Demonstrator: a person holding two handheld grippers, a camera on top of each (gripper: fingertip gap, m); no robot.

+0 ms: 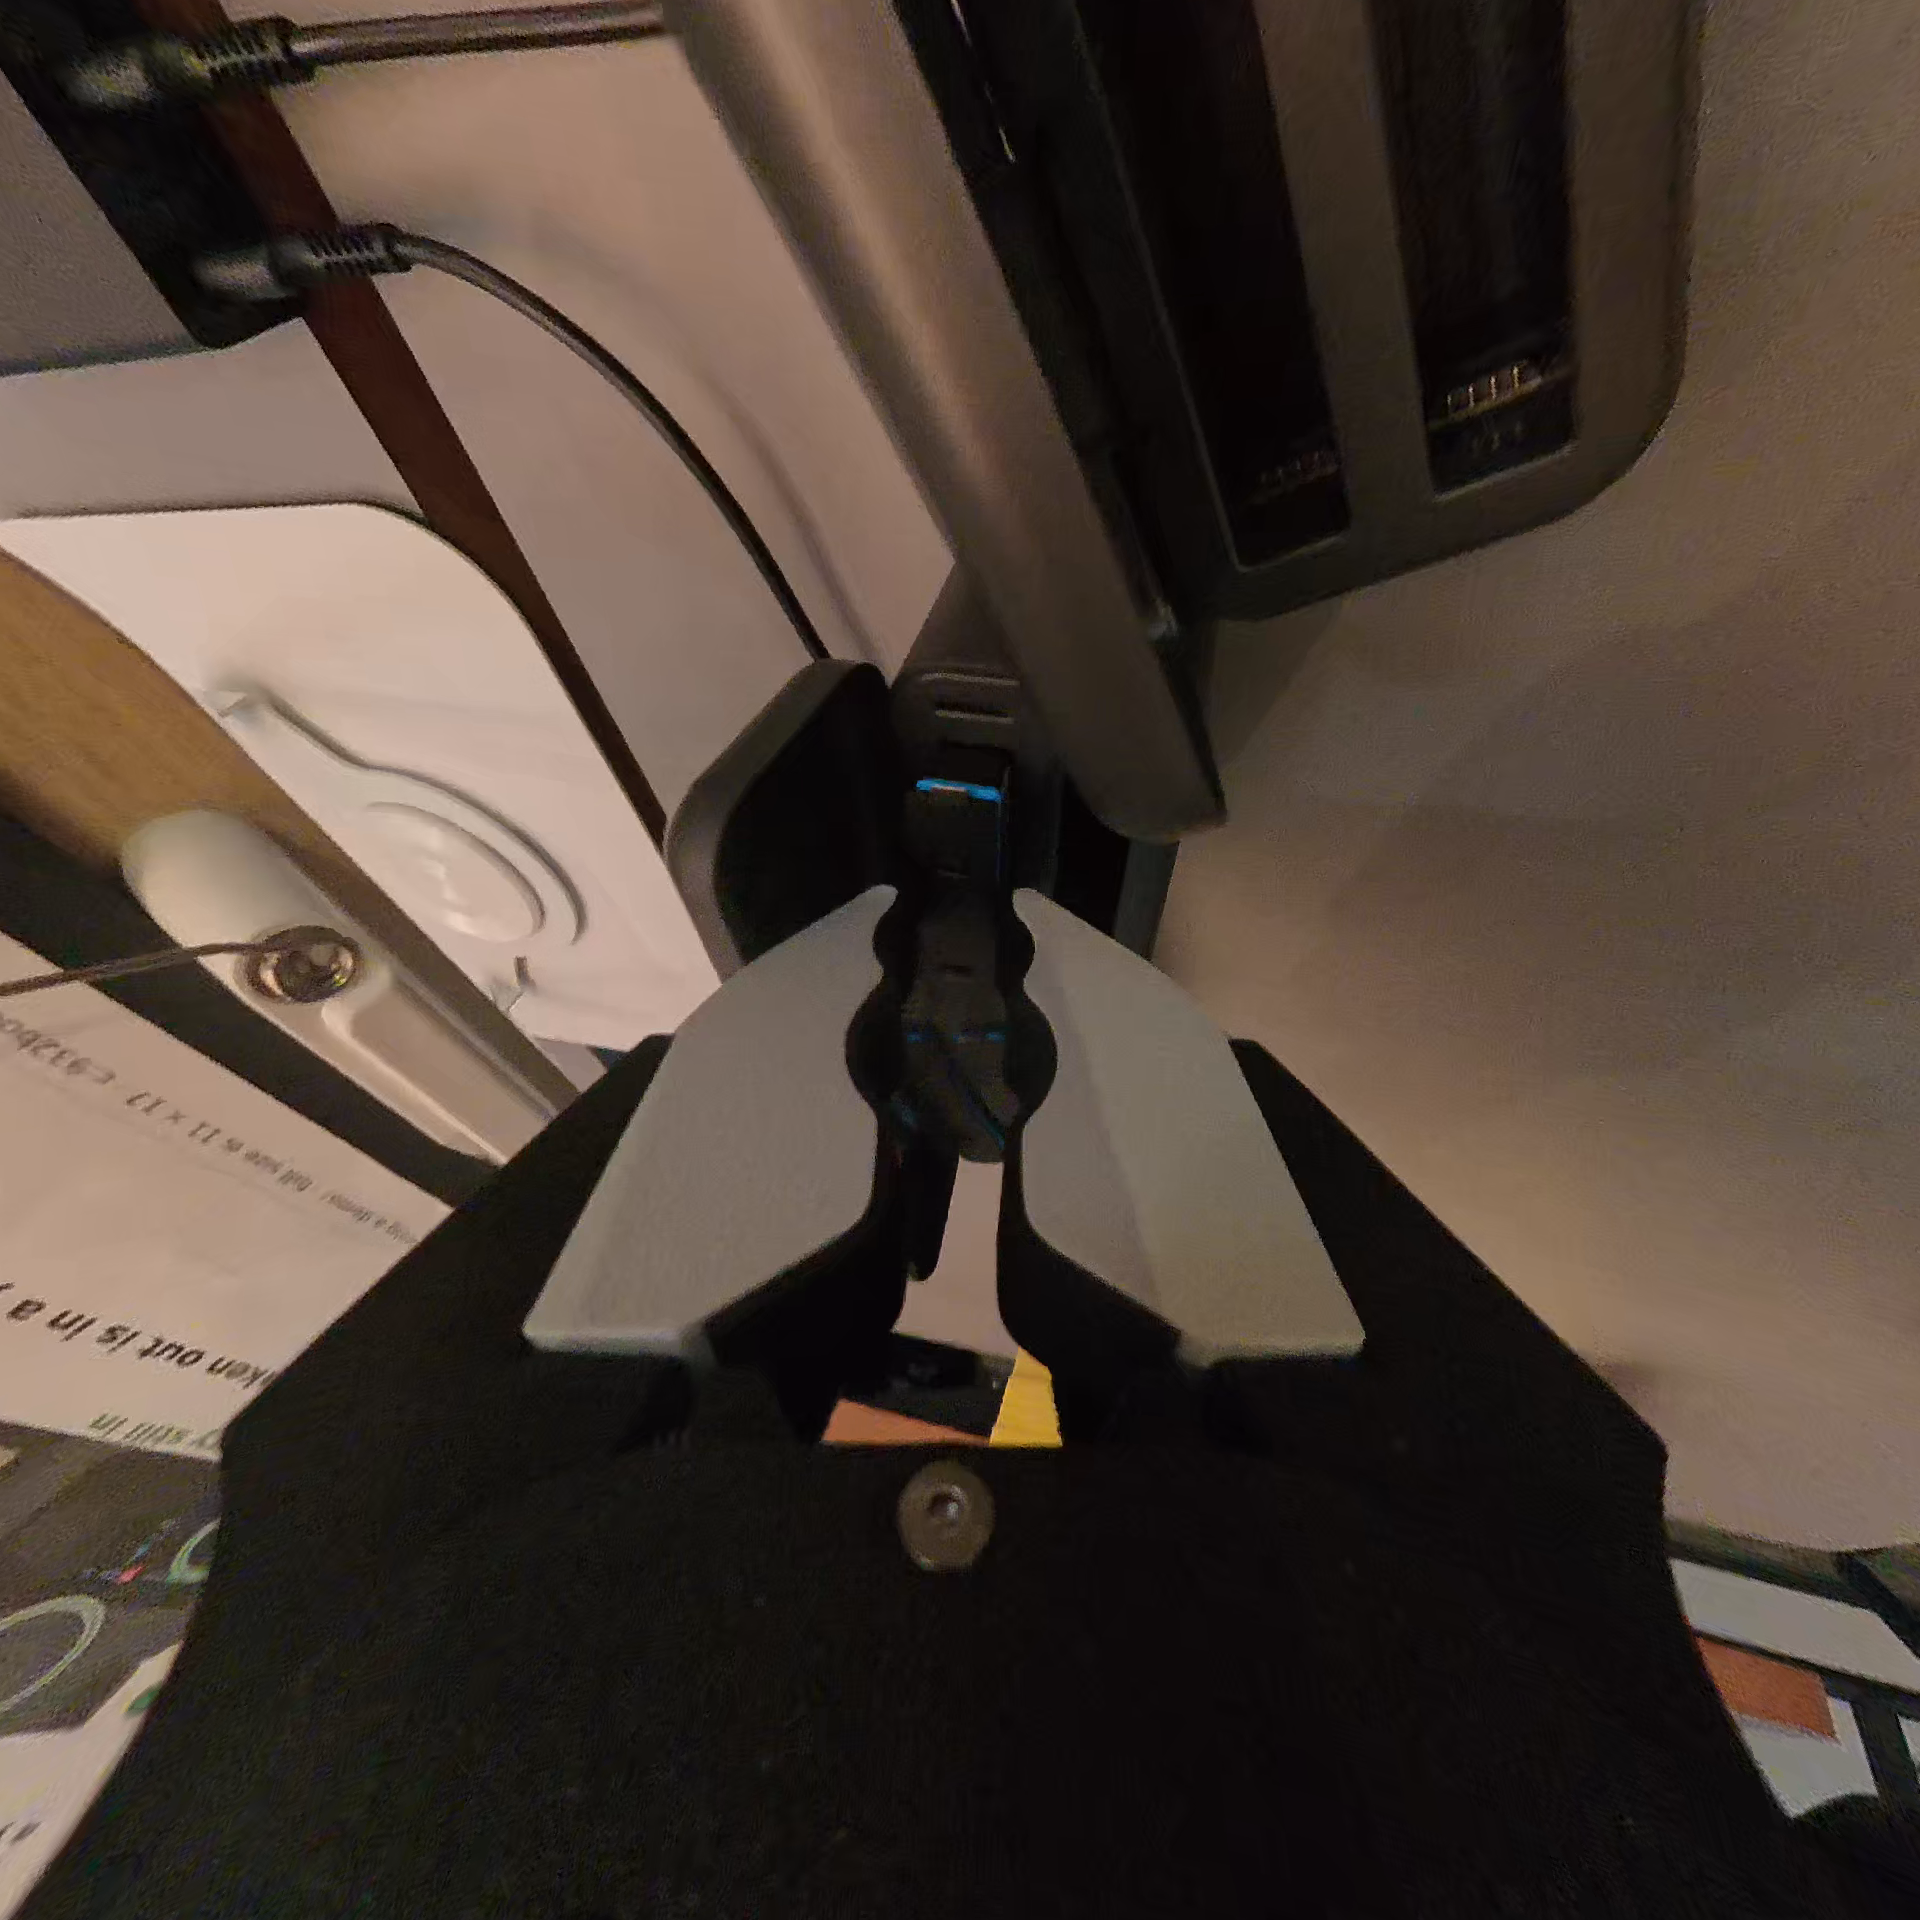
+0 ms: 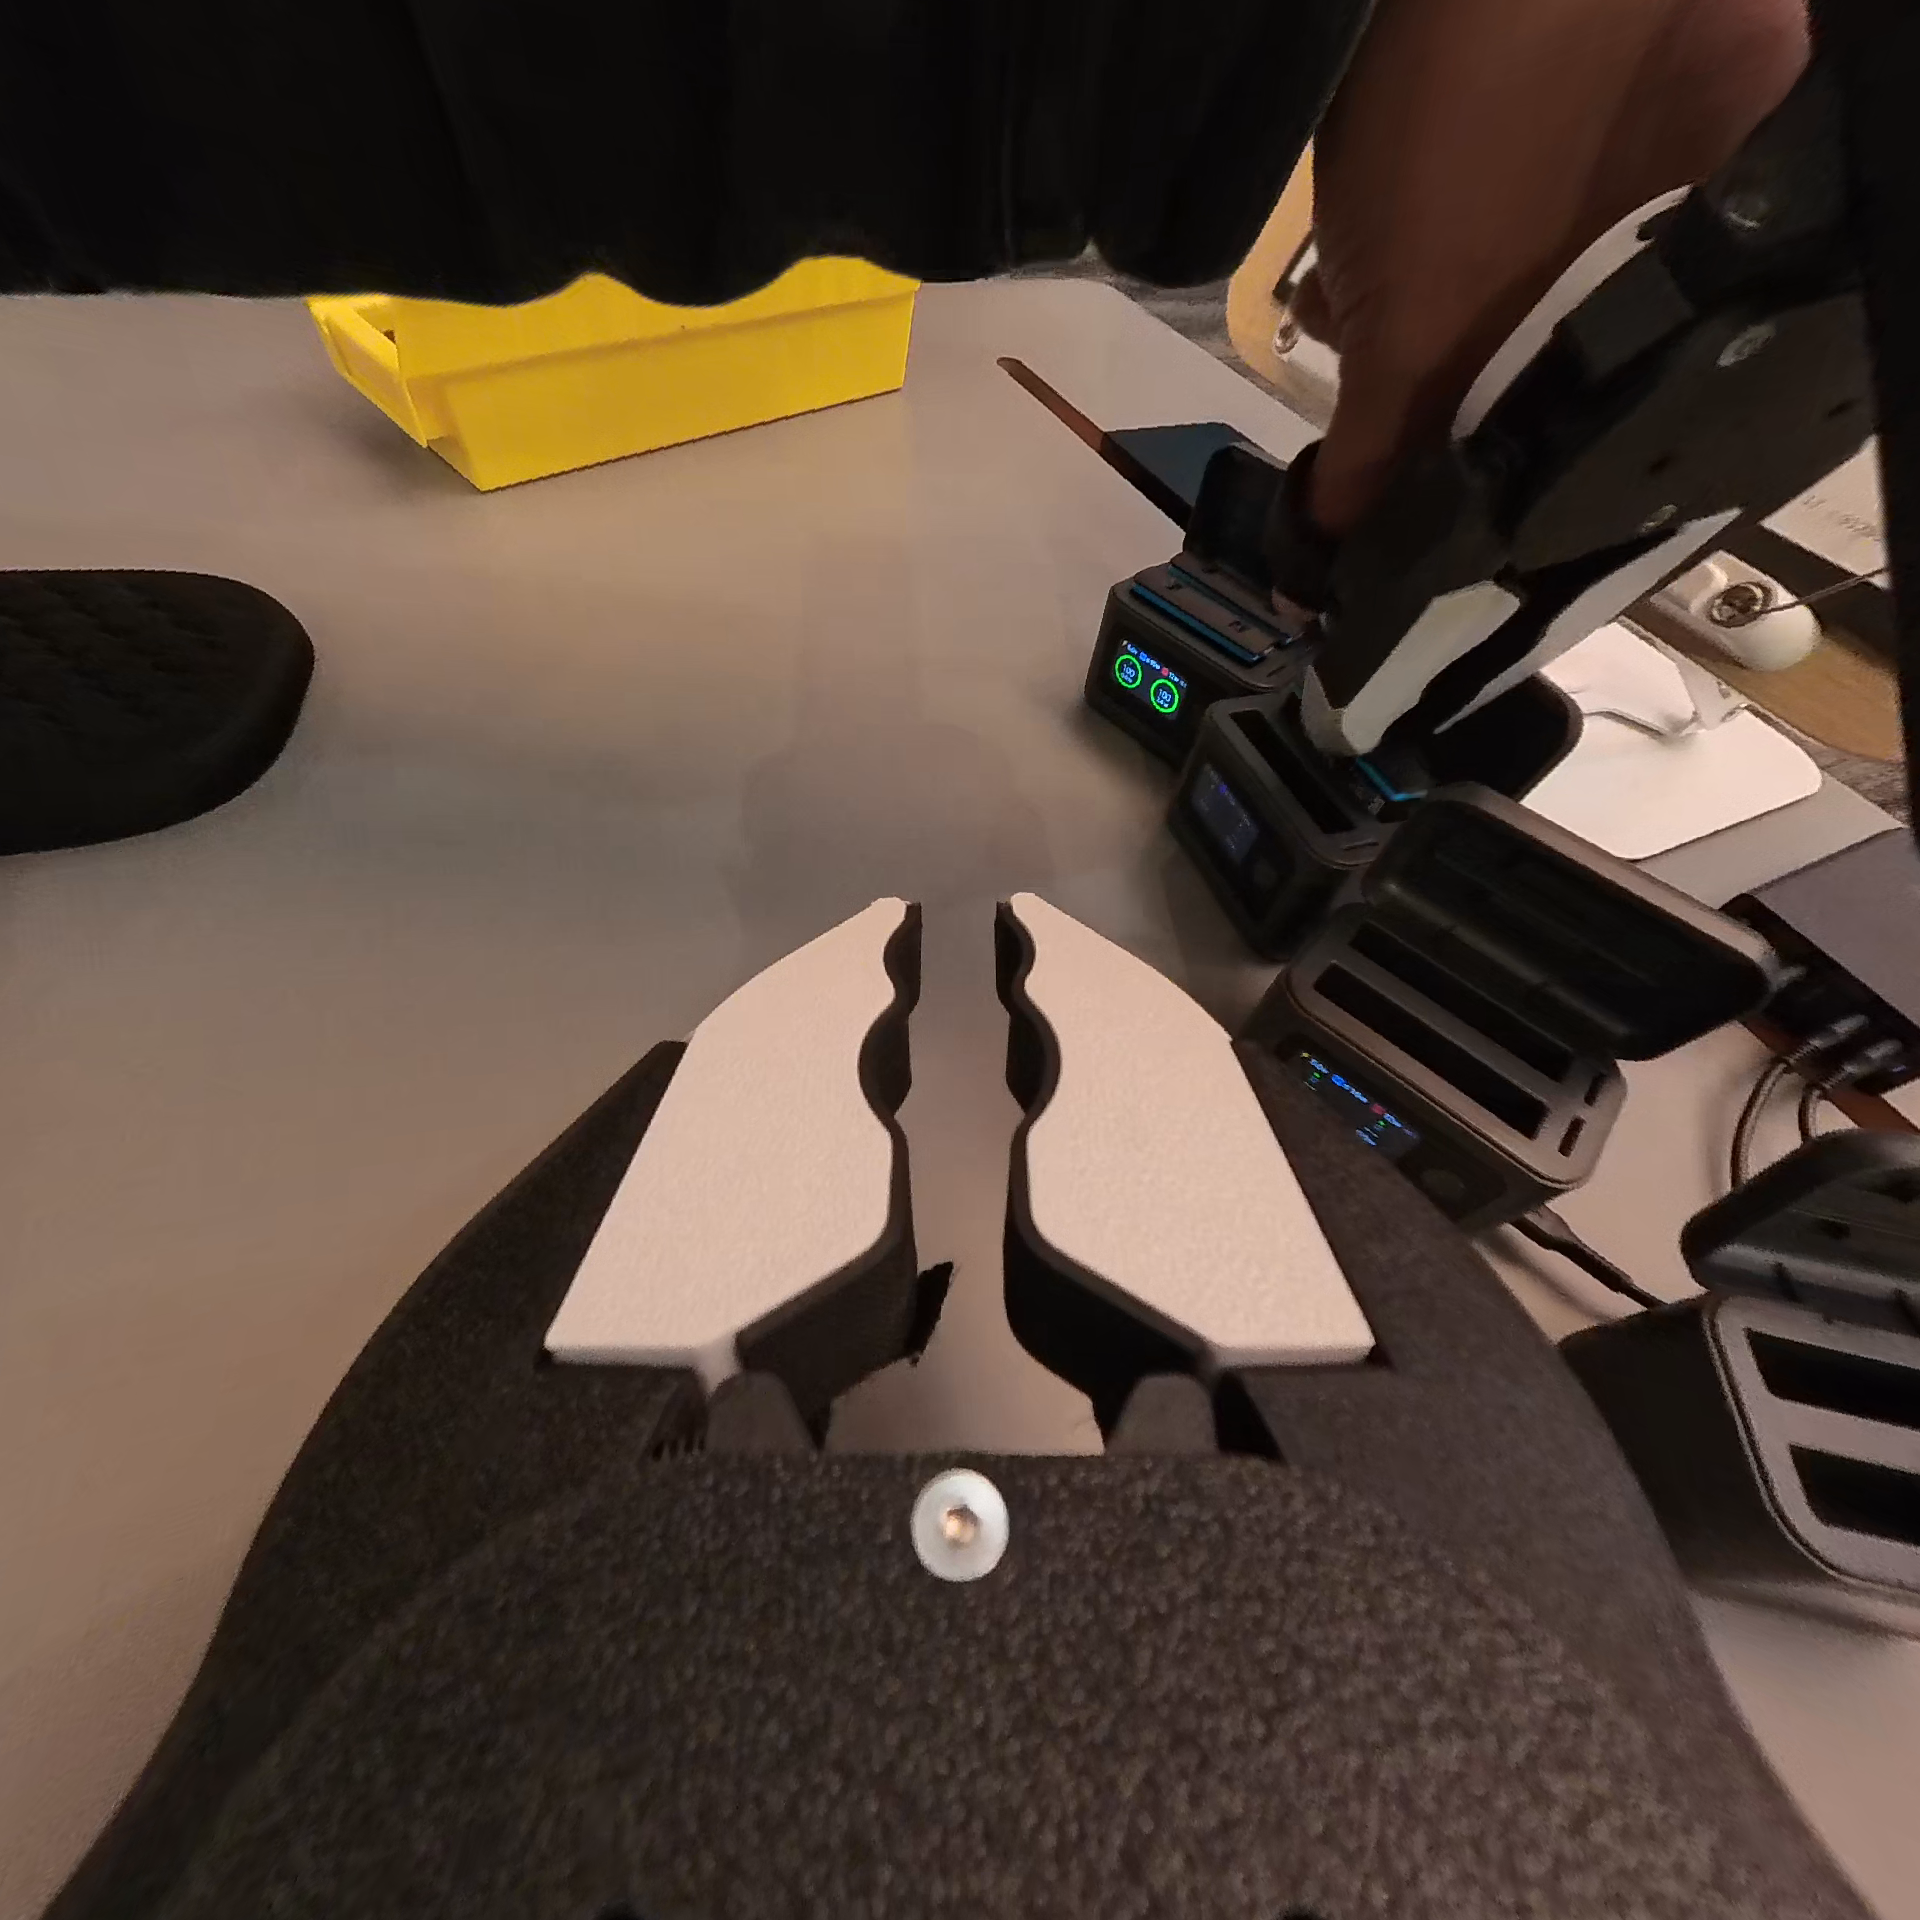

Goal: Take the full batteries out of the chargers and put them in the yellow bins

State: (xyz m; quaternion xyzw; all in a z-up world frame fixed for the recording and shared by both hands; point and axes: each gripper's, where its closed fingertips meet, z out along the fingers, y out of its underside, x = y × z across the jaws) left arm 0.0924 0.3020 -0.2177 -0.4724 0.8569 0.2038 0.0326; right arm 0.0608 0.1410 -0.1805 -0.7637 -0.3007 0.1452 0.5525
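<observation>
Here the left gripper is clamped on a battery, small, rigid and probably light, at its exposed end above the charger, far right; right gripper slightly parted, empty.

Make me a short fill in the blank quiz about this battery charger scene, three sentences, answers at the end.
1. The bin at the far side of the table is coloured ____.
2. The left gripper has its jaws shut on a ____ with blue trim that sits in a charger.
3. The right gripper hovers over bare table and holds ____.

Missing words: yellow; battery; nothing
</observation>
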